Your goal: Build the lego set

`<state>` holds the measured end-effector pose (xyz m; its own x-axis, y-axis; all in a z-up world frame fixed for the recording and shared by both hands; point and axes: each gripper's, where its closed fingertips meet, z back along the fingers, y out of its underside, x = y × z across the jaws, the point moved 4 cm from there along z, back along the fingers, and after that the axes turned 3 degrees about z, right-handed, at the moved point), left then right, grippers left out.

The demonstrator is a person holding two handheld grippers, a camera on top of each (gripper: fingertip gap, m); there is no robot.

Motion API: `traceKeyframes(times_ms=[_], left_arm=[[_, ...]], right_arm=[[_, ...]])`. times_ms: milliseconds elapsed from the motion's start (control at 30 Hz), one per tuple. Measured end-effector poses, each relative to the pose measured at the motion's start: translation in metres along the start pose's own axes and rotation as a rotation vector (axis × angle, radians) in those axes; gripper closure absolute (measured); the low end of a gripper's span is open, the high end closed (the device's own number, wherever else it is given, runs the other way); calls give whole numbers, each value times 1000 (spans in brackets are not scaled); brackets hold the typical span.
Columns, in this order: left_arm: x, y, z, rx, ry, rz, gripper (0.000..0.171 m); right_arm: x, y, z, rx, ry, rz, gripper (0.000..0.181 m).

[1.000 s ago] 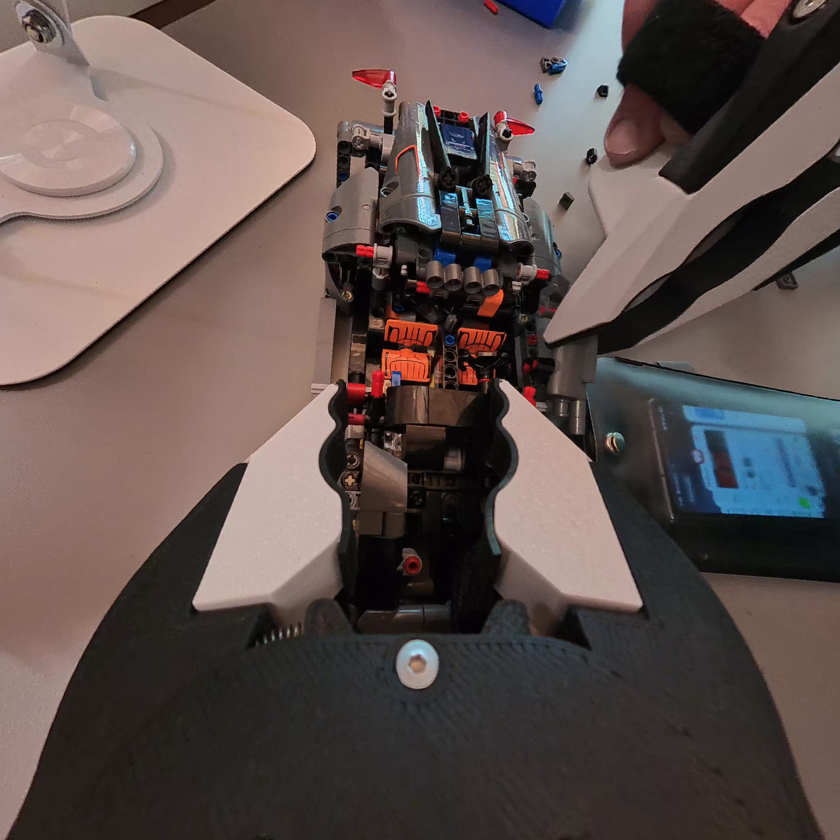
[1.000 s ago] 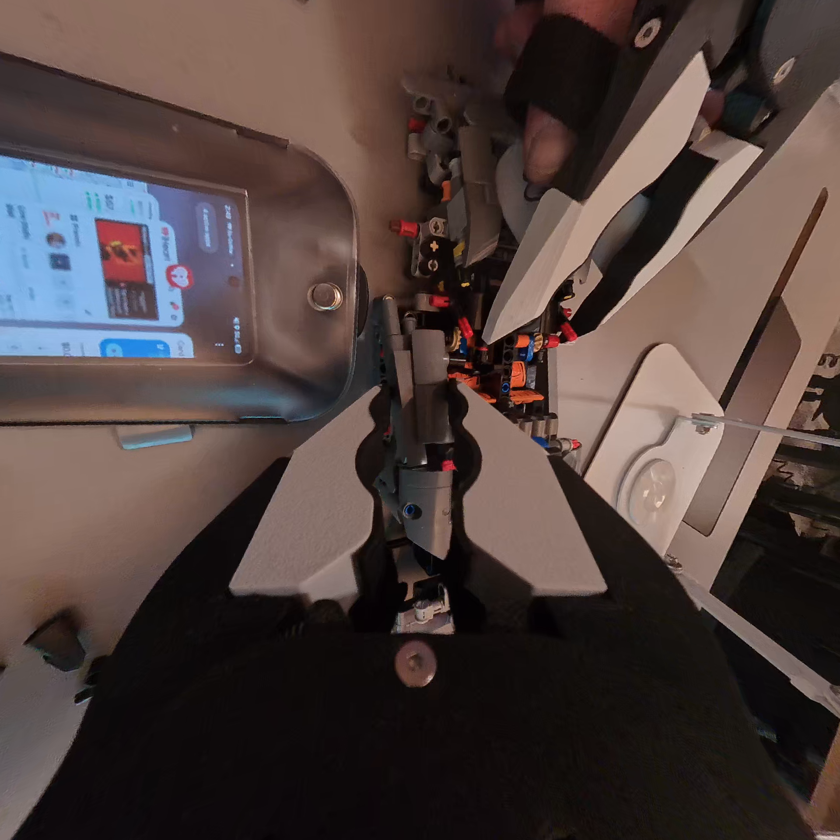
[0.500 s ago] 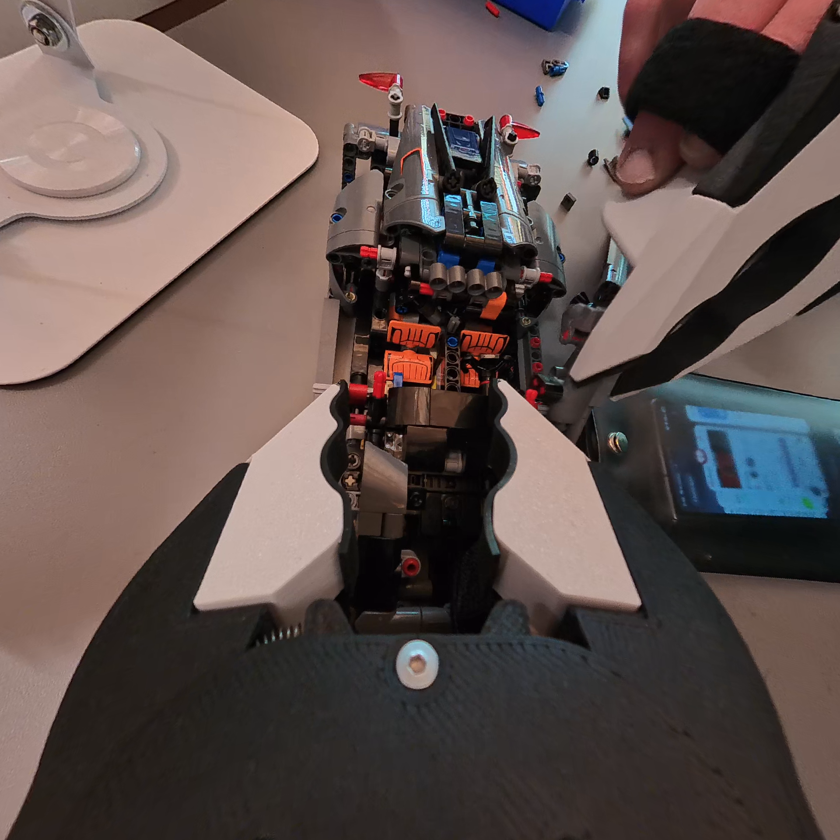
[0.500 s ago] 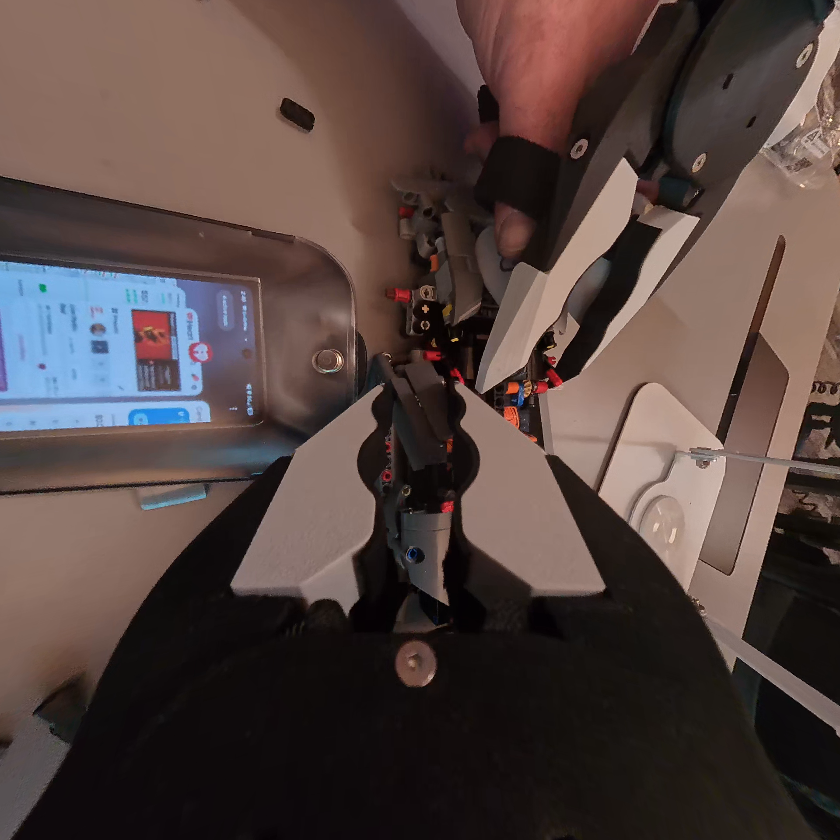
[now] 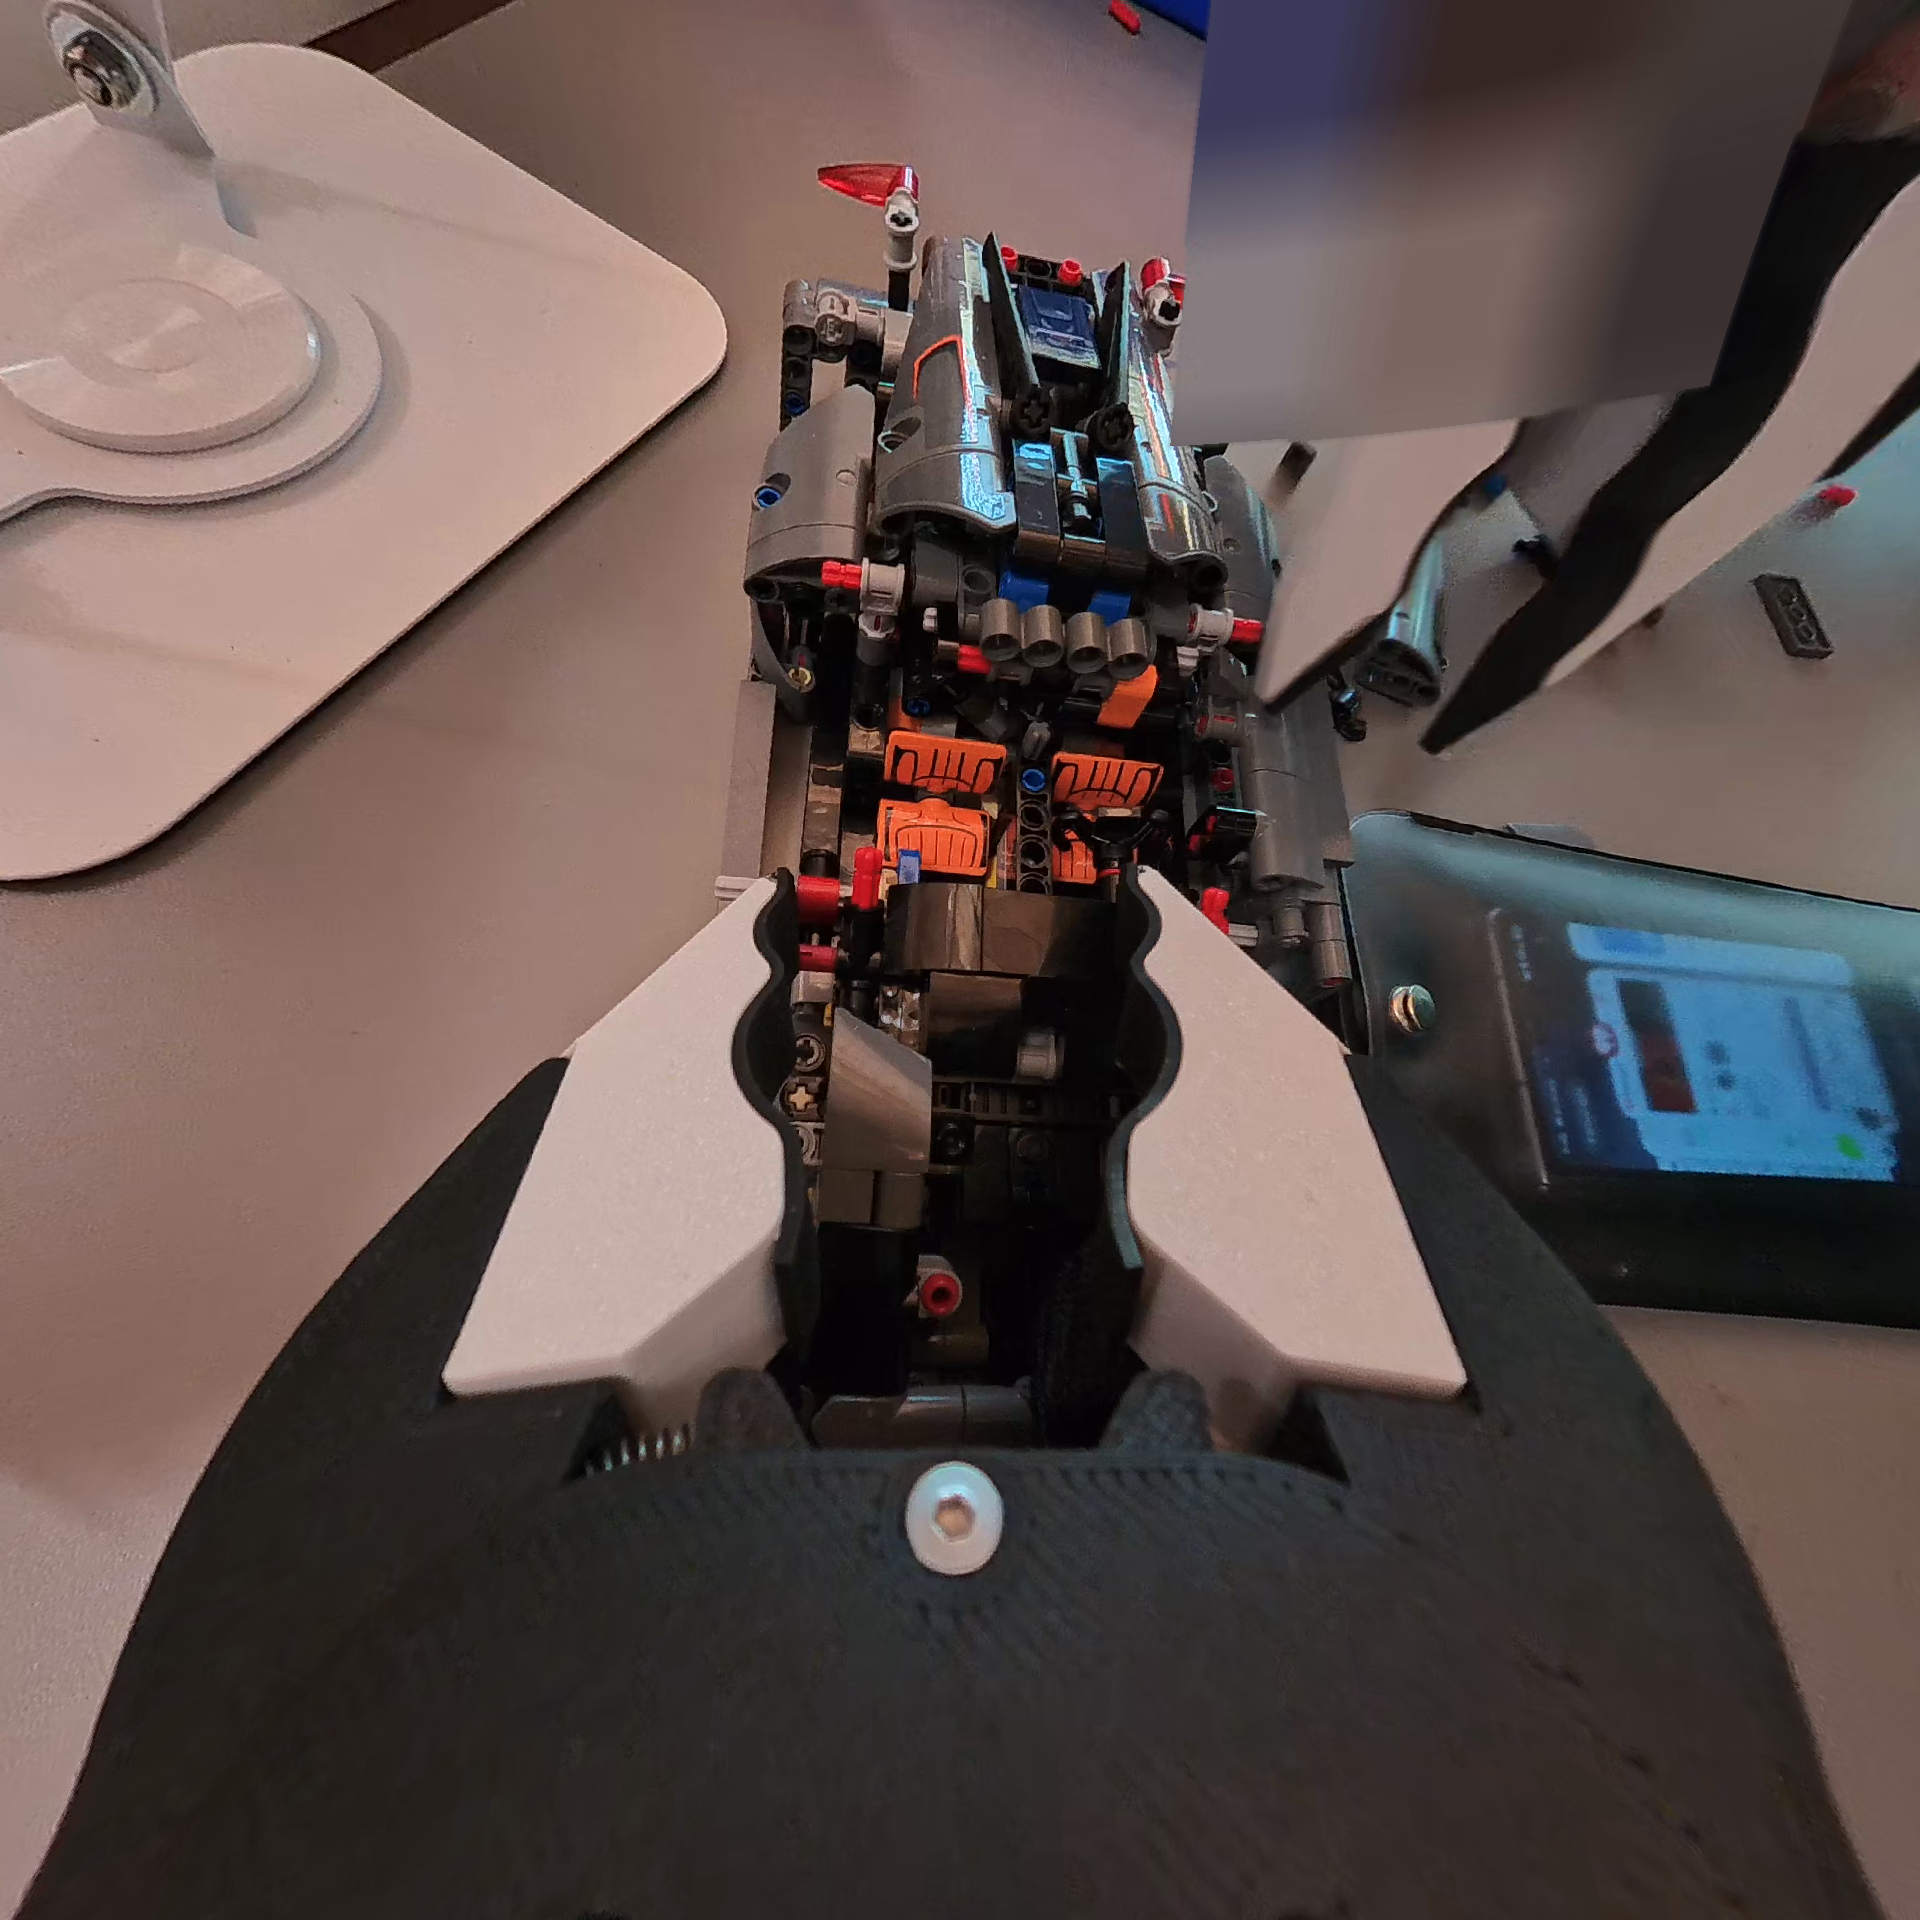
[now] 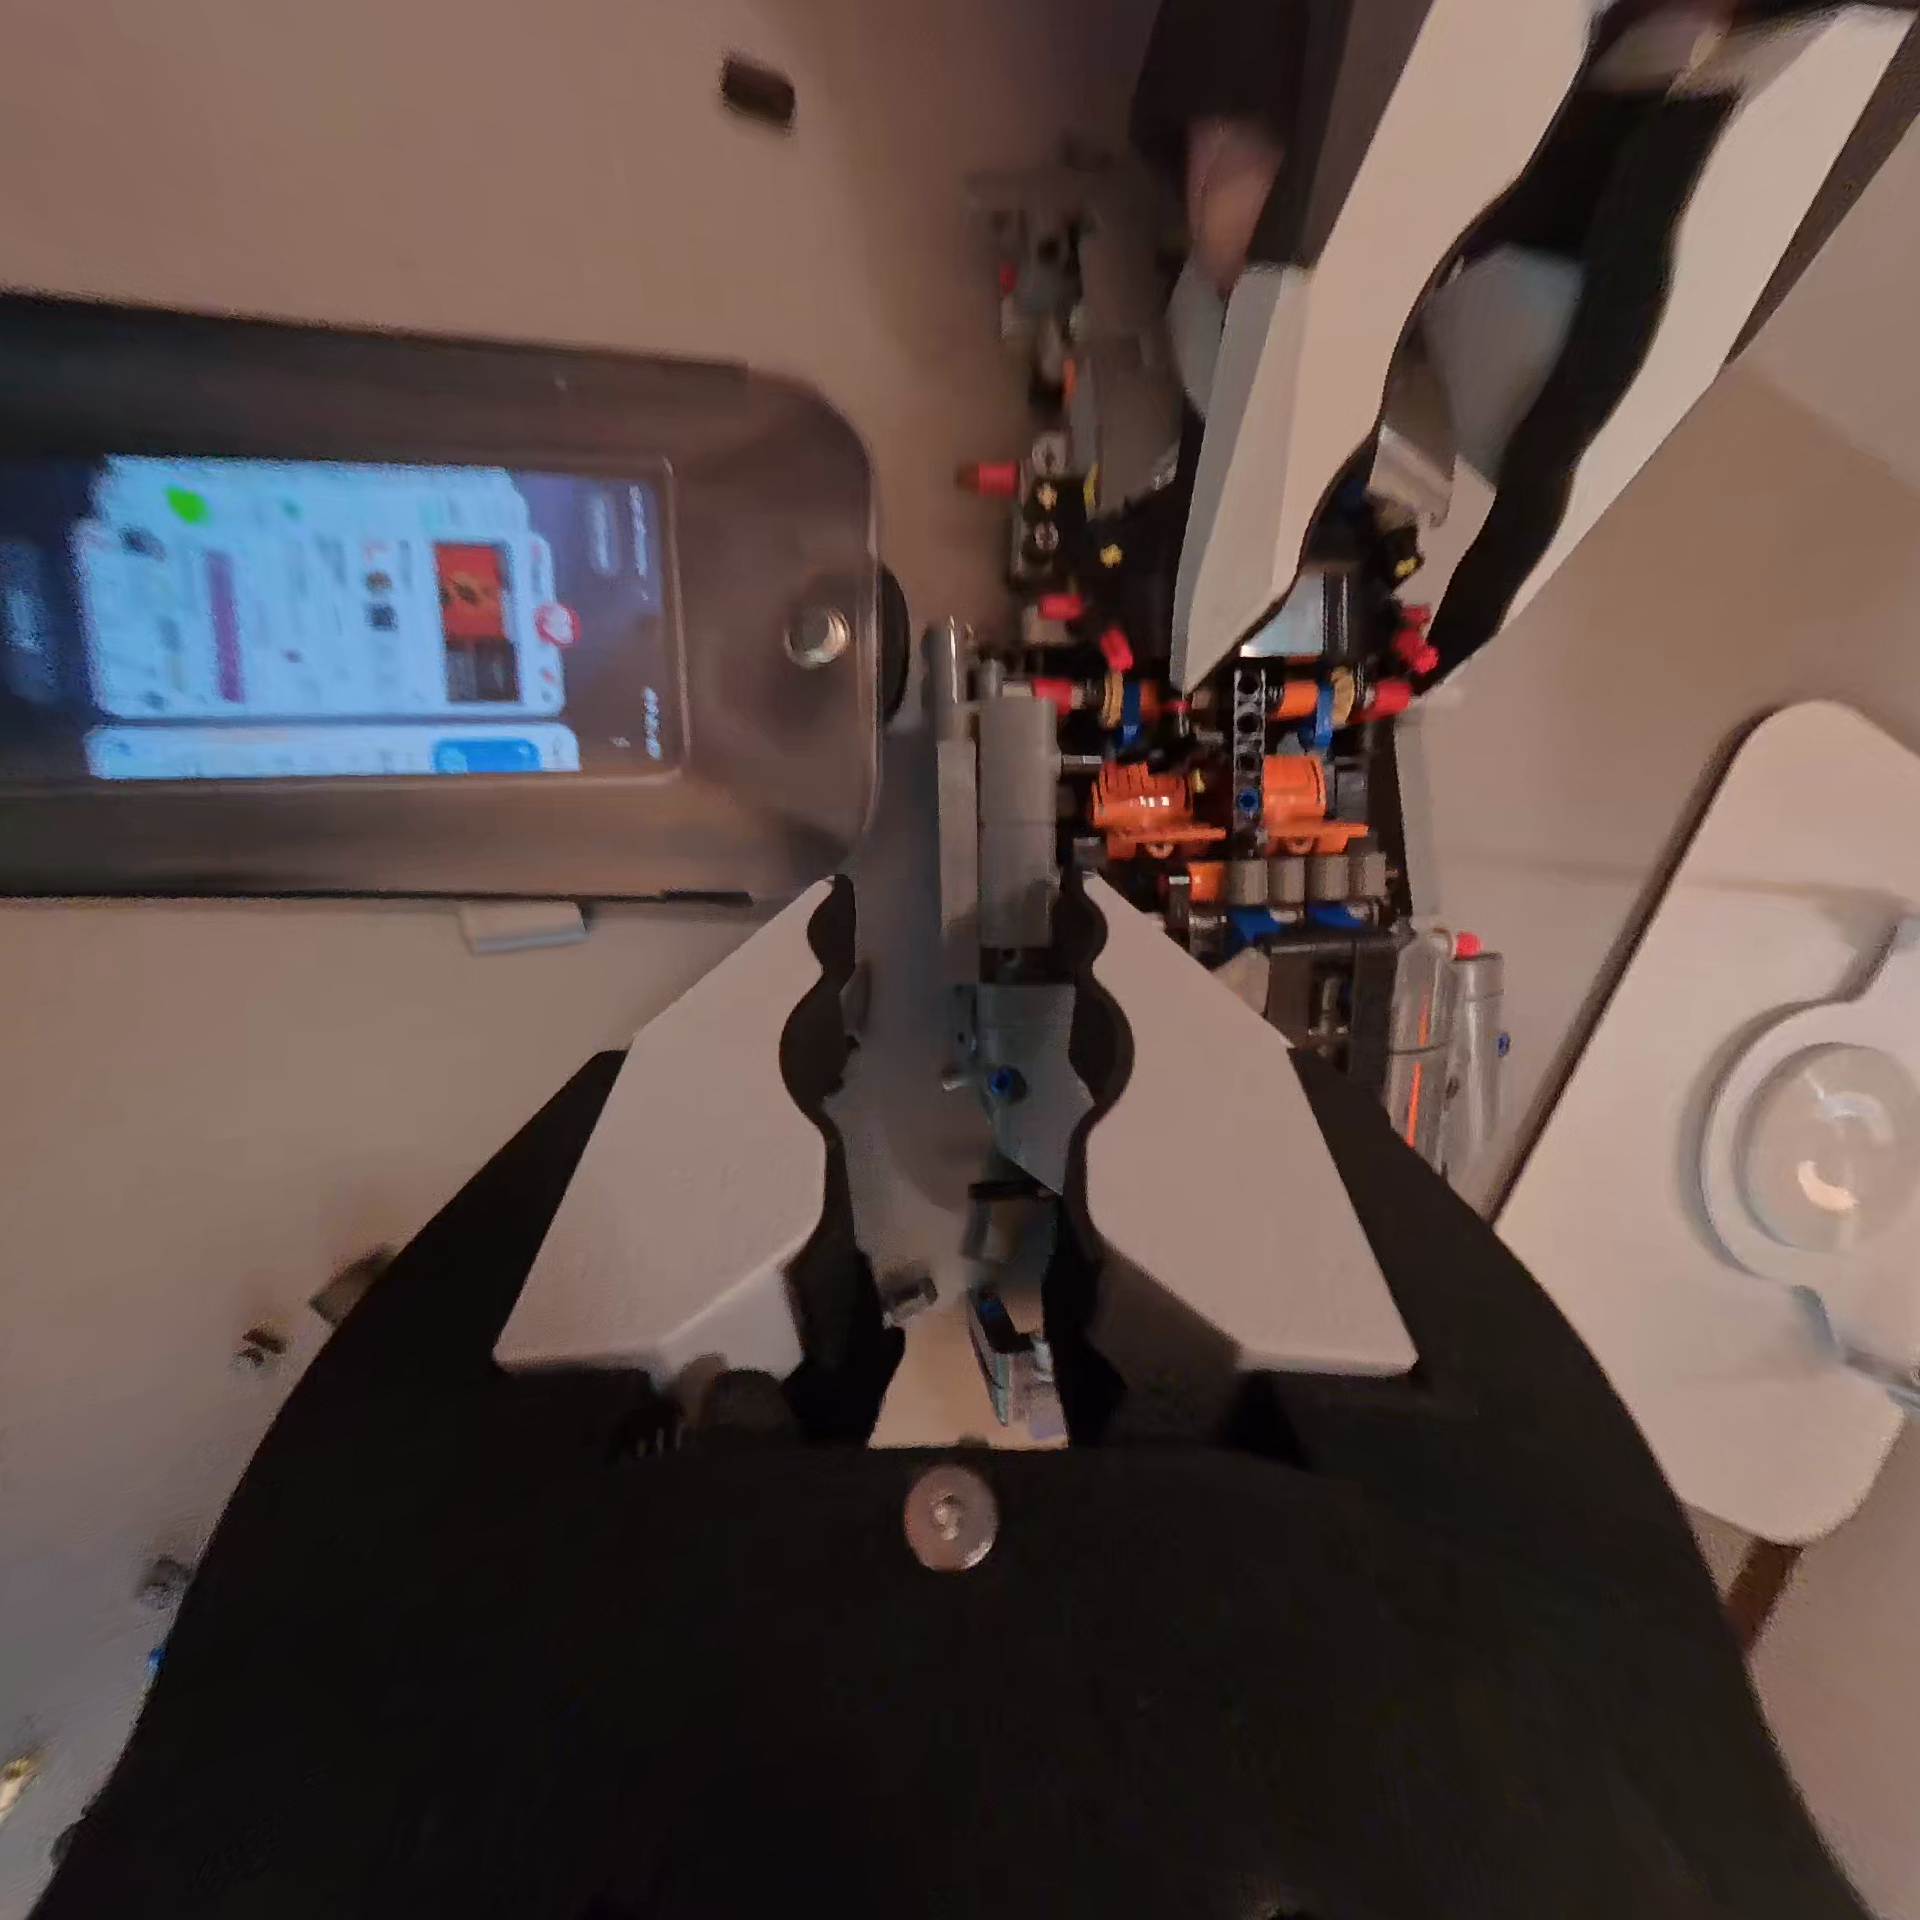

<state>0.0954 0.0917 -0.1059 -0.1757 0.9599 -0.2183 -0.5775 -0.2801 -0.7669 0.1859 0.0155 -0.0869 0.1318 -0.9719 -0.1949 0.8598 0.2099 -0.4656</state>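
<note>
A partly built lego car (image 5: 1023, 540), dark grey with orange seats and red pins, lies on the table. My left gripper (image 5: 956, 899) is shut on its near, black end. My right gripper (image 5: 1351, 717) is beside the car's right flank, shut on a grey panel piece (image 5: 1405, 634). In the right wrist view the right gripper (image 6: 961, 904) holds that grey panel piece (image 6: 1003, 1039) lengthwise between its fingers, against the side of the car (image 6: 1226, 800). The left gripper (image 6: 1314, 665) shows at the far end of the car there.
A phone (image 5: 1714, 1039) with a lit screen lies in a clear holder just right of the car, also in the right wrist view (image 6: 364, 623). A white stand base (image 5: 312, 468) lies to the left. Small loose pieces (image 5: 1792, 613) lie at the right.
My right gripper drew a little away from the car's right flank with the grey panel piece, then came back close to it. The left gripper and the car stayed put.
</note>
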Motion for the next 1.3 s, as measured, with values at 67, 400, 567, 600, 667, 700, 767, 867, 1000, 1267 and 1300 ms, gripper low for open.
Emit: traceKeyframes(times_ms=[67,400,567,600,667,700,767,867,1000,1267,1300], left_arm=[[0,0,0,1,-1,-1,112],[0,0,0,0,1,-1,112],[0,0,0,1,0,-2,112],[0,0,0,2,-1,-2,112],[0,0,0,2,-1,-3,112],[0,0,0,2,0,-2,112],[0,0,0,3,0,-3,112],[0,0,1,3,2,-1,112],[1,1,1,0,5,0,112],[0,1,1,2,2,-3,112],[1,1,1,2,3,-2,112]], right_arm=[[-2,3,-4,26,42,34,146],[-2,8,-14,140,117,115,155],[-3,6,-11,110,102,87,157],[-3,6,-10,105,104,87,158],[-3,4,-8,92,102,82,158],[-3,3,-8,89,101,79,158],[-3,3,-8,86,102,80,159],[-2,-1,-6,67,106,83,164],[2,-9,-2,21,79,86,166],[-3,-7,-6,43,105,49,158],[-4,-7,-6,42,103,39,153]])
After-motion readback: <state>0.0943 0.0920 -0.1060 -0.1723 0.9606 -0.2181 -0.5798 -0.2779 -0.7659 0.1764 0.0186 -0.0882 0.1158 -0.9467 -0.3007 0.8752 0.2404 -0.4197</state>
